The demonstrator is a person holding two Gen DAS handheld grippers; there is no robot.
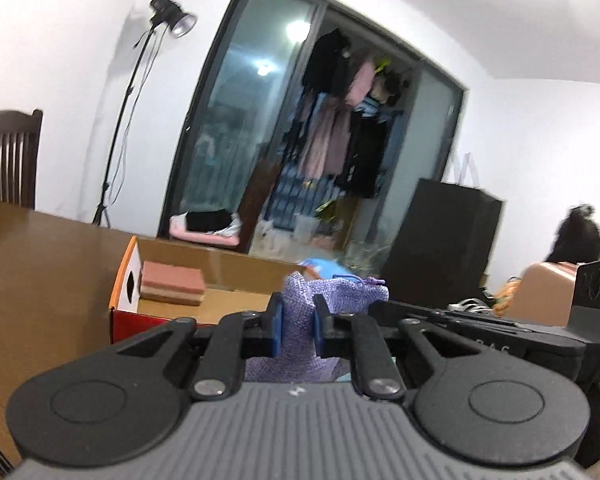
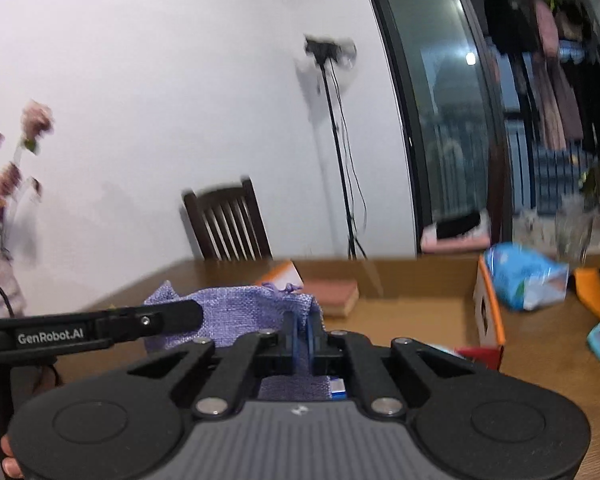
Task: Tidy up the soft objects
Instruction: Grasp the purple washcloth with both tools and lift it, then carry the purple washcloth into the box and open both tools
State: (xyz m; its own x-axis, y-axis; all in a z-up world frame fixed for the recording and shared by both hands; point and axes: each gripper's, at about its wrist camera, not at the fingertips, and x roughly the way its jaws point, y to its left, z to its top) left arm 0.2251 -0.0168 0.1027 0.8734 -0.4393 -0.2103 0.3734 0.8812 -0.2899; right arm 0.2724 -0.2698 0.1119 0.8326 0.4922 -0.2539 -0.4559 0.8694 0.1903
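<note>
**Holding a purple pouch between both grippers above the table**

Left wrist view: the left gripper [image 1: 297, 326] has its blue pads clamped on a fold of the purple woven pouch [image 1: 332, 294], which bunches up between and beyond the fingers. Beyond the pouch stands an open cardboard box [image 1: 126, 284] on the wooden table [image 1: 40, 264]. Inside the box, left of the pouch, lies a folded pinkish stack [image 1: 172, 282]. A blue packet [image 1: 324, 266] shows just behind the pouch. The right gripper's body crosses the frame to the right of the pouch; its jaws cannot be read here.

Right wrist view: the right gripper [image 2: 302, 334] is closed tight on the pouch's [image 2: 236, 308] right edge. The left gripper's finger [image 2: 168, 318] reaches the pouch from the left. The box's orange-edged wall [image 2: 488, 312] stands right of the pouch, with the blue packet [image 2: 526, 280] beyond it.

Progress, as judged: one stack is already in the box; the pouch is gripped and off the table, not yet placed. The packet also seems to remain outside.

Limits: motion blur softens both views. The pouch's lower part is hidden behind the gripper bodies, and its contents cannot be determined.
</note>
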